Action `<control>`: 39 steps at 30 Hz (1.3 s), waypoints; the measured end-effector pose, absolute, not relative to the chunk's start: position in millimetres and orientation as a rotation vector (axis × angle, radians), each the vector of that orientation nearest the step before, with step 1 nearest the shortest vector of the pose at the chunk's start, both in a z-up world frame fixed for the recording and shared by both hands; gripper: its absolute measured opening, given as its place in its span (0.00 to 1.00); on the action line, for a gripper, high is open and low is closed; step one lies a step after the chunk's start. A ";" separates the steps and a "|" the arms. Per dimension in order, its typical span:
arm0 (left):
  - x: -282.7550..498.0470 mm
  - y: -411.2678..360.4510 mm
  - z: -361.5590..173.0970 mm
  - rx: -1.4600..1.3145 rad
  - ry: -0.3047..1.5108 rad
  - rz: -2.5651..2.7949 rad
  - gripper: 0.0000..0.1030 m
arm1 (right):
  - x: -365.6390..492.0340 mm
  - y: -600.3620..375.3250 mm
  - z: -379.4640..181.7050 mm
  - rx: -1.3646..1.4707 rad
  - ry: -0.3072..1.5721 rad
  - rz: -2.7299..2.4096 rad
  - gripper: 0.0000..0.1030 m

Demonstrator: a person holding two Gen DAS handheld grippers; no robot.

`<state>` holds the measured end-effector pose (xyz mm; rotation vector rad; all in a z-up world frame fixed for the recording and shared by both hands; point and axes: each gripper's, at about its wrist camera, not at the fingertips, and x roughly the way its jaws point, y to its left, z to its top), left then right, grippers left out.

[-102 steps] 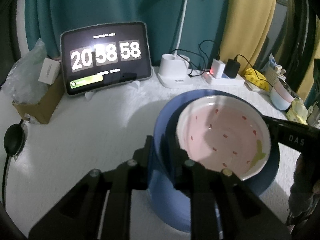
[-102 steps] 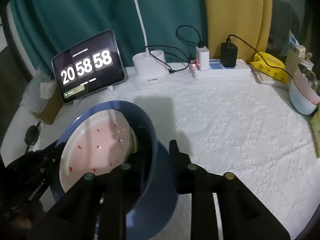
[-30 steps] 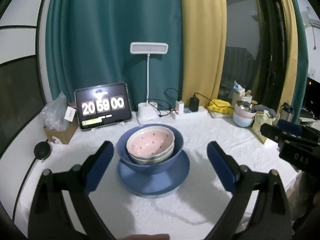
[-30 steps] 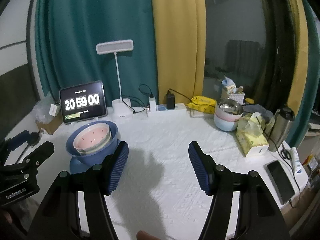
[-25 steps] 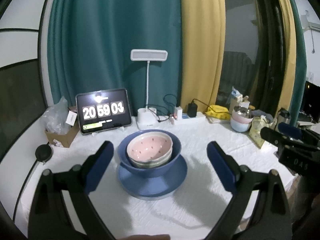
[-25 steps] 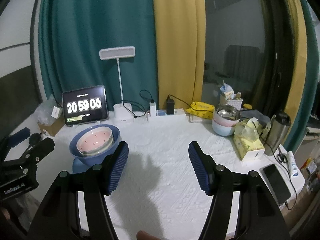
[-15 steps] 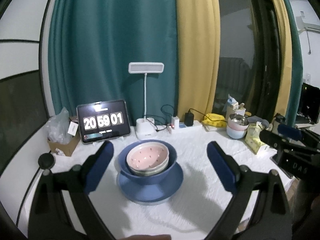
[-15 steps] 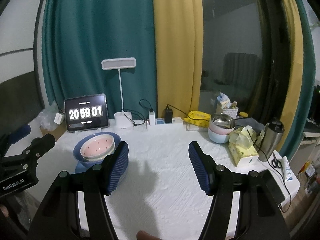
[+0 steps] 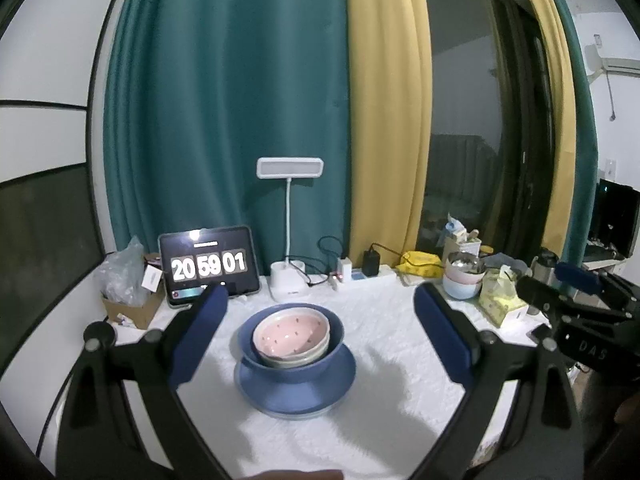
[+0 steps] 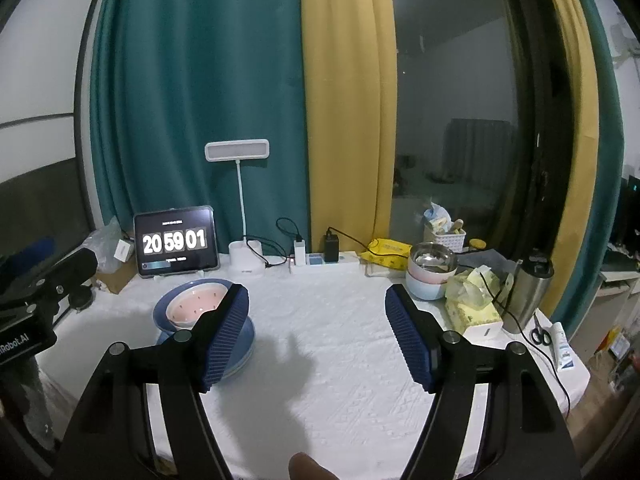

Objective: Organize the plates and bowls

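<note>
A pink bowl with red specks [image 9: 291, 332] nests in a blue bowl [image 9: 336, 330] that stands on a blue plate [image 9: 296, 394] on the white tablecloth. In the right wrist view the same stack sits at the left, the pink bowl [image 10: 196, 303] partly behind the left pad. My left gripper [image 9: 320, 338] is open, held back from and above the stack, nothing between its blue pads. My right gripper [image 10: 318, 334] is to the right of the stack with its jaws opening over bare cloth. Each gripper's body shows at the edge of the other's view.
Along the back stand a tablet clock [image 9: 208, 266], a white desk lamp [image 9: 289, 280], a power strip with chargers [image 10: 320, 258] and a cardboard box [image 9: 132, 308]. At the right are stacked bowls [image 10: 432, 276], a tissue pack [image 10: 472, 308], a steel flask [image 10: 530, 290] and scissors [image 10: 540, 334].
Both grippers have drawn back and risen, so the bowl stack looks smaller and lower. The right gripper's pads stand a little wider apart than before.
</note>
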<state>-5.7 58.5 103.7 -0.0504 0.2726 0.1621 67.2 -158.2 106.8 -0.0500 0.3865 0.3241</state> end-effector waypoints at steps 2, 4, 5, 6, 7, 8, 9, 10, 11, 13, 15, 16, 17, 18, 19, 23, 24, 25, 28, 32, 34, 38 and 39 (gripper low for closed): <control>-7.3 59.3 105.3 -0.051 0.267 0.163 0.93 | 65.6 -158.1 108.2 -0.049 0.381 0.323 0.72; -9.1 60.2 106.5 -0.053 0.263 0.162 0.93 | 64.4 -157.8 109.1 -0.047 0.378 0.323 0.72; -9.1 60.2 106.9 -0.053 0.262 0.161 0.93 | 64.7 -157.9 109.2 -0.049 0.379 0.323 0.72; -9.7 60.5 107.0 -0.054 0.262 0.160 0.93 | 64.6 -157.9 109.1 -0.050 0.379 0.322 0.72; -10.2 60.9 107.3 -0.054 0.261 0.160 0.93 | 64.4 -157.7 109.2 -0.049 0.379 0.322 0.72; -9.8 60.5 106.9 -0.055 0.261 0.161 0.93 | 64.2 -157.5 109.2 -0.050 0.379 0.323 0.72; -9.9 60.5 106.7 -0.056 0.262 0.161 0.93 | 63.4 -157.4 109.8 -0.052 0.378 0.322 0.72; -10.0 60.8 106.8 -0.057 0.262 0.161 0.93 | 63.0 -157.7 110.1 -0.054 0.376 0.323 0.72; -10.4 60.8 107.2 -0.058 0.263 0.161 0.93 | 63.7 -157.7 110.2 -0.052 0.376 0.324 0.72; -11.1 61.0 107.2 -0.058 0.262 0.161 0.93 | 63.4 -157.8 110.7 -0.053 0.376 0.325 0.72; -10.5 61.2 107.2 -0.057 0.261 0.161 0.93 | 63.4 -157.1 110.6 -0.053 0.377 0.324 0.72; -10.4 61.4 107.2 -0.058 0.261 0.161 0.93 | 63.4 -157.1 110.7 -0.053 0.376 0.324 0.72; -10.3 61.9 107.2 -0.060 0.262 0.161 0.93 | 63.4 -157.0 110.6 -0.054 0.376 0.324 0.72; -10.1 62.1 107.1 -0.061 0.263 0.161 0.93 | 63.4 -157.1 110.6 -0.054 0.376 0.324 0.72; -10.5 62.0 107.1 -0.060 0.262 0.161 0.93 | 63.1 -157.5 111.1 -0.055 0.375 0.324 0.72; -10.5 62.2 107.2 -0.059 0.262 0.160 0.93 | 63.3 -157.0 110.6 -0.053 0.377 0.324 0.72; -10.7 61.7 106.8 -0.058 0.263 0.160 0.93 | 63.4 -157.0 110.6 -0.053 0.377 0.324 0.72; -10.9 61.9 106.8 -0.058 0.264 0.160 0.93 | 63.4 -157.1 110.7 -0.053 0.377 0.324 0.72; -11.1 60.4 105.7 -0.059 0.265 0.161 0.93 | 63.1 -158.5 111.1 -0.053 0.379 0.325 0.72; -11.1 60.3 105.5 -0.058 0.264 0.160 0.93 | 63.2 -158.6 111.1 -0.053 0.379 0.325 0.72; -10.6 60.5 105.2 -0.059 0.266 0.161 0.93 | 63.4 -158.5 111.1 -0.053 0.378 0.326 0.72; -10.8 60.6 105.5 -0.059 0.265 0.160 0.93 | 63.4 -159.6 110.8 -0.054 0.382 0.322 0.72; -11.0 60.5 105.5 -0.058 0.266 0.160 0.93 | 63.9 -159.7 110.3 -0.053 0.381 0.322 0.72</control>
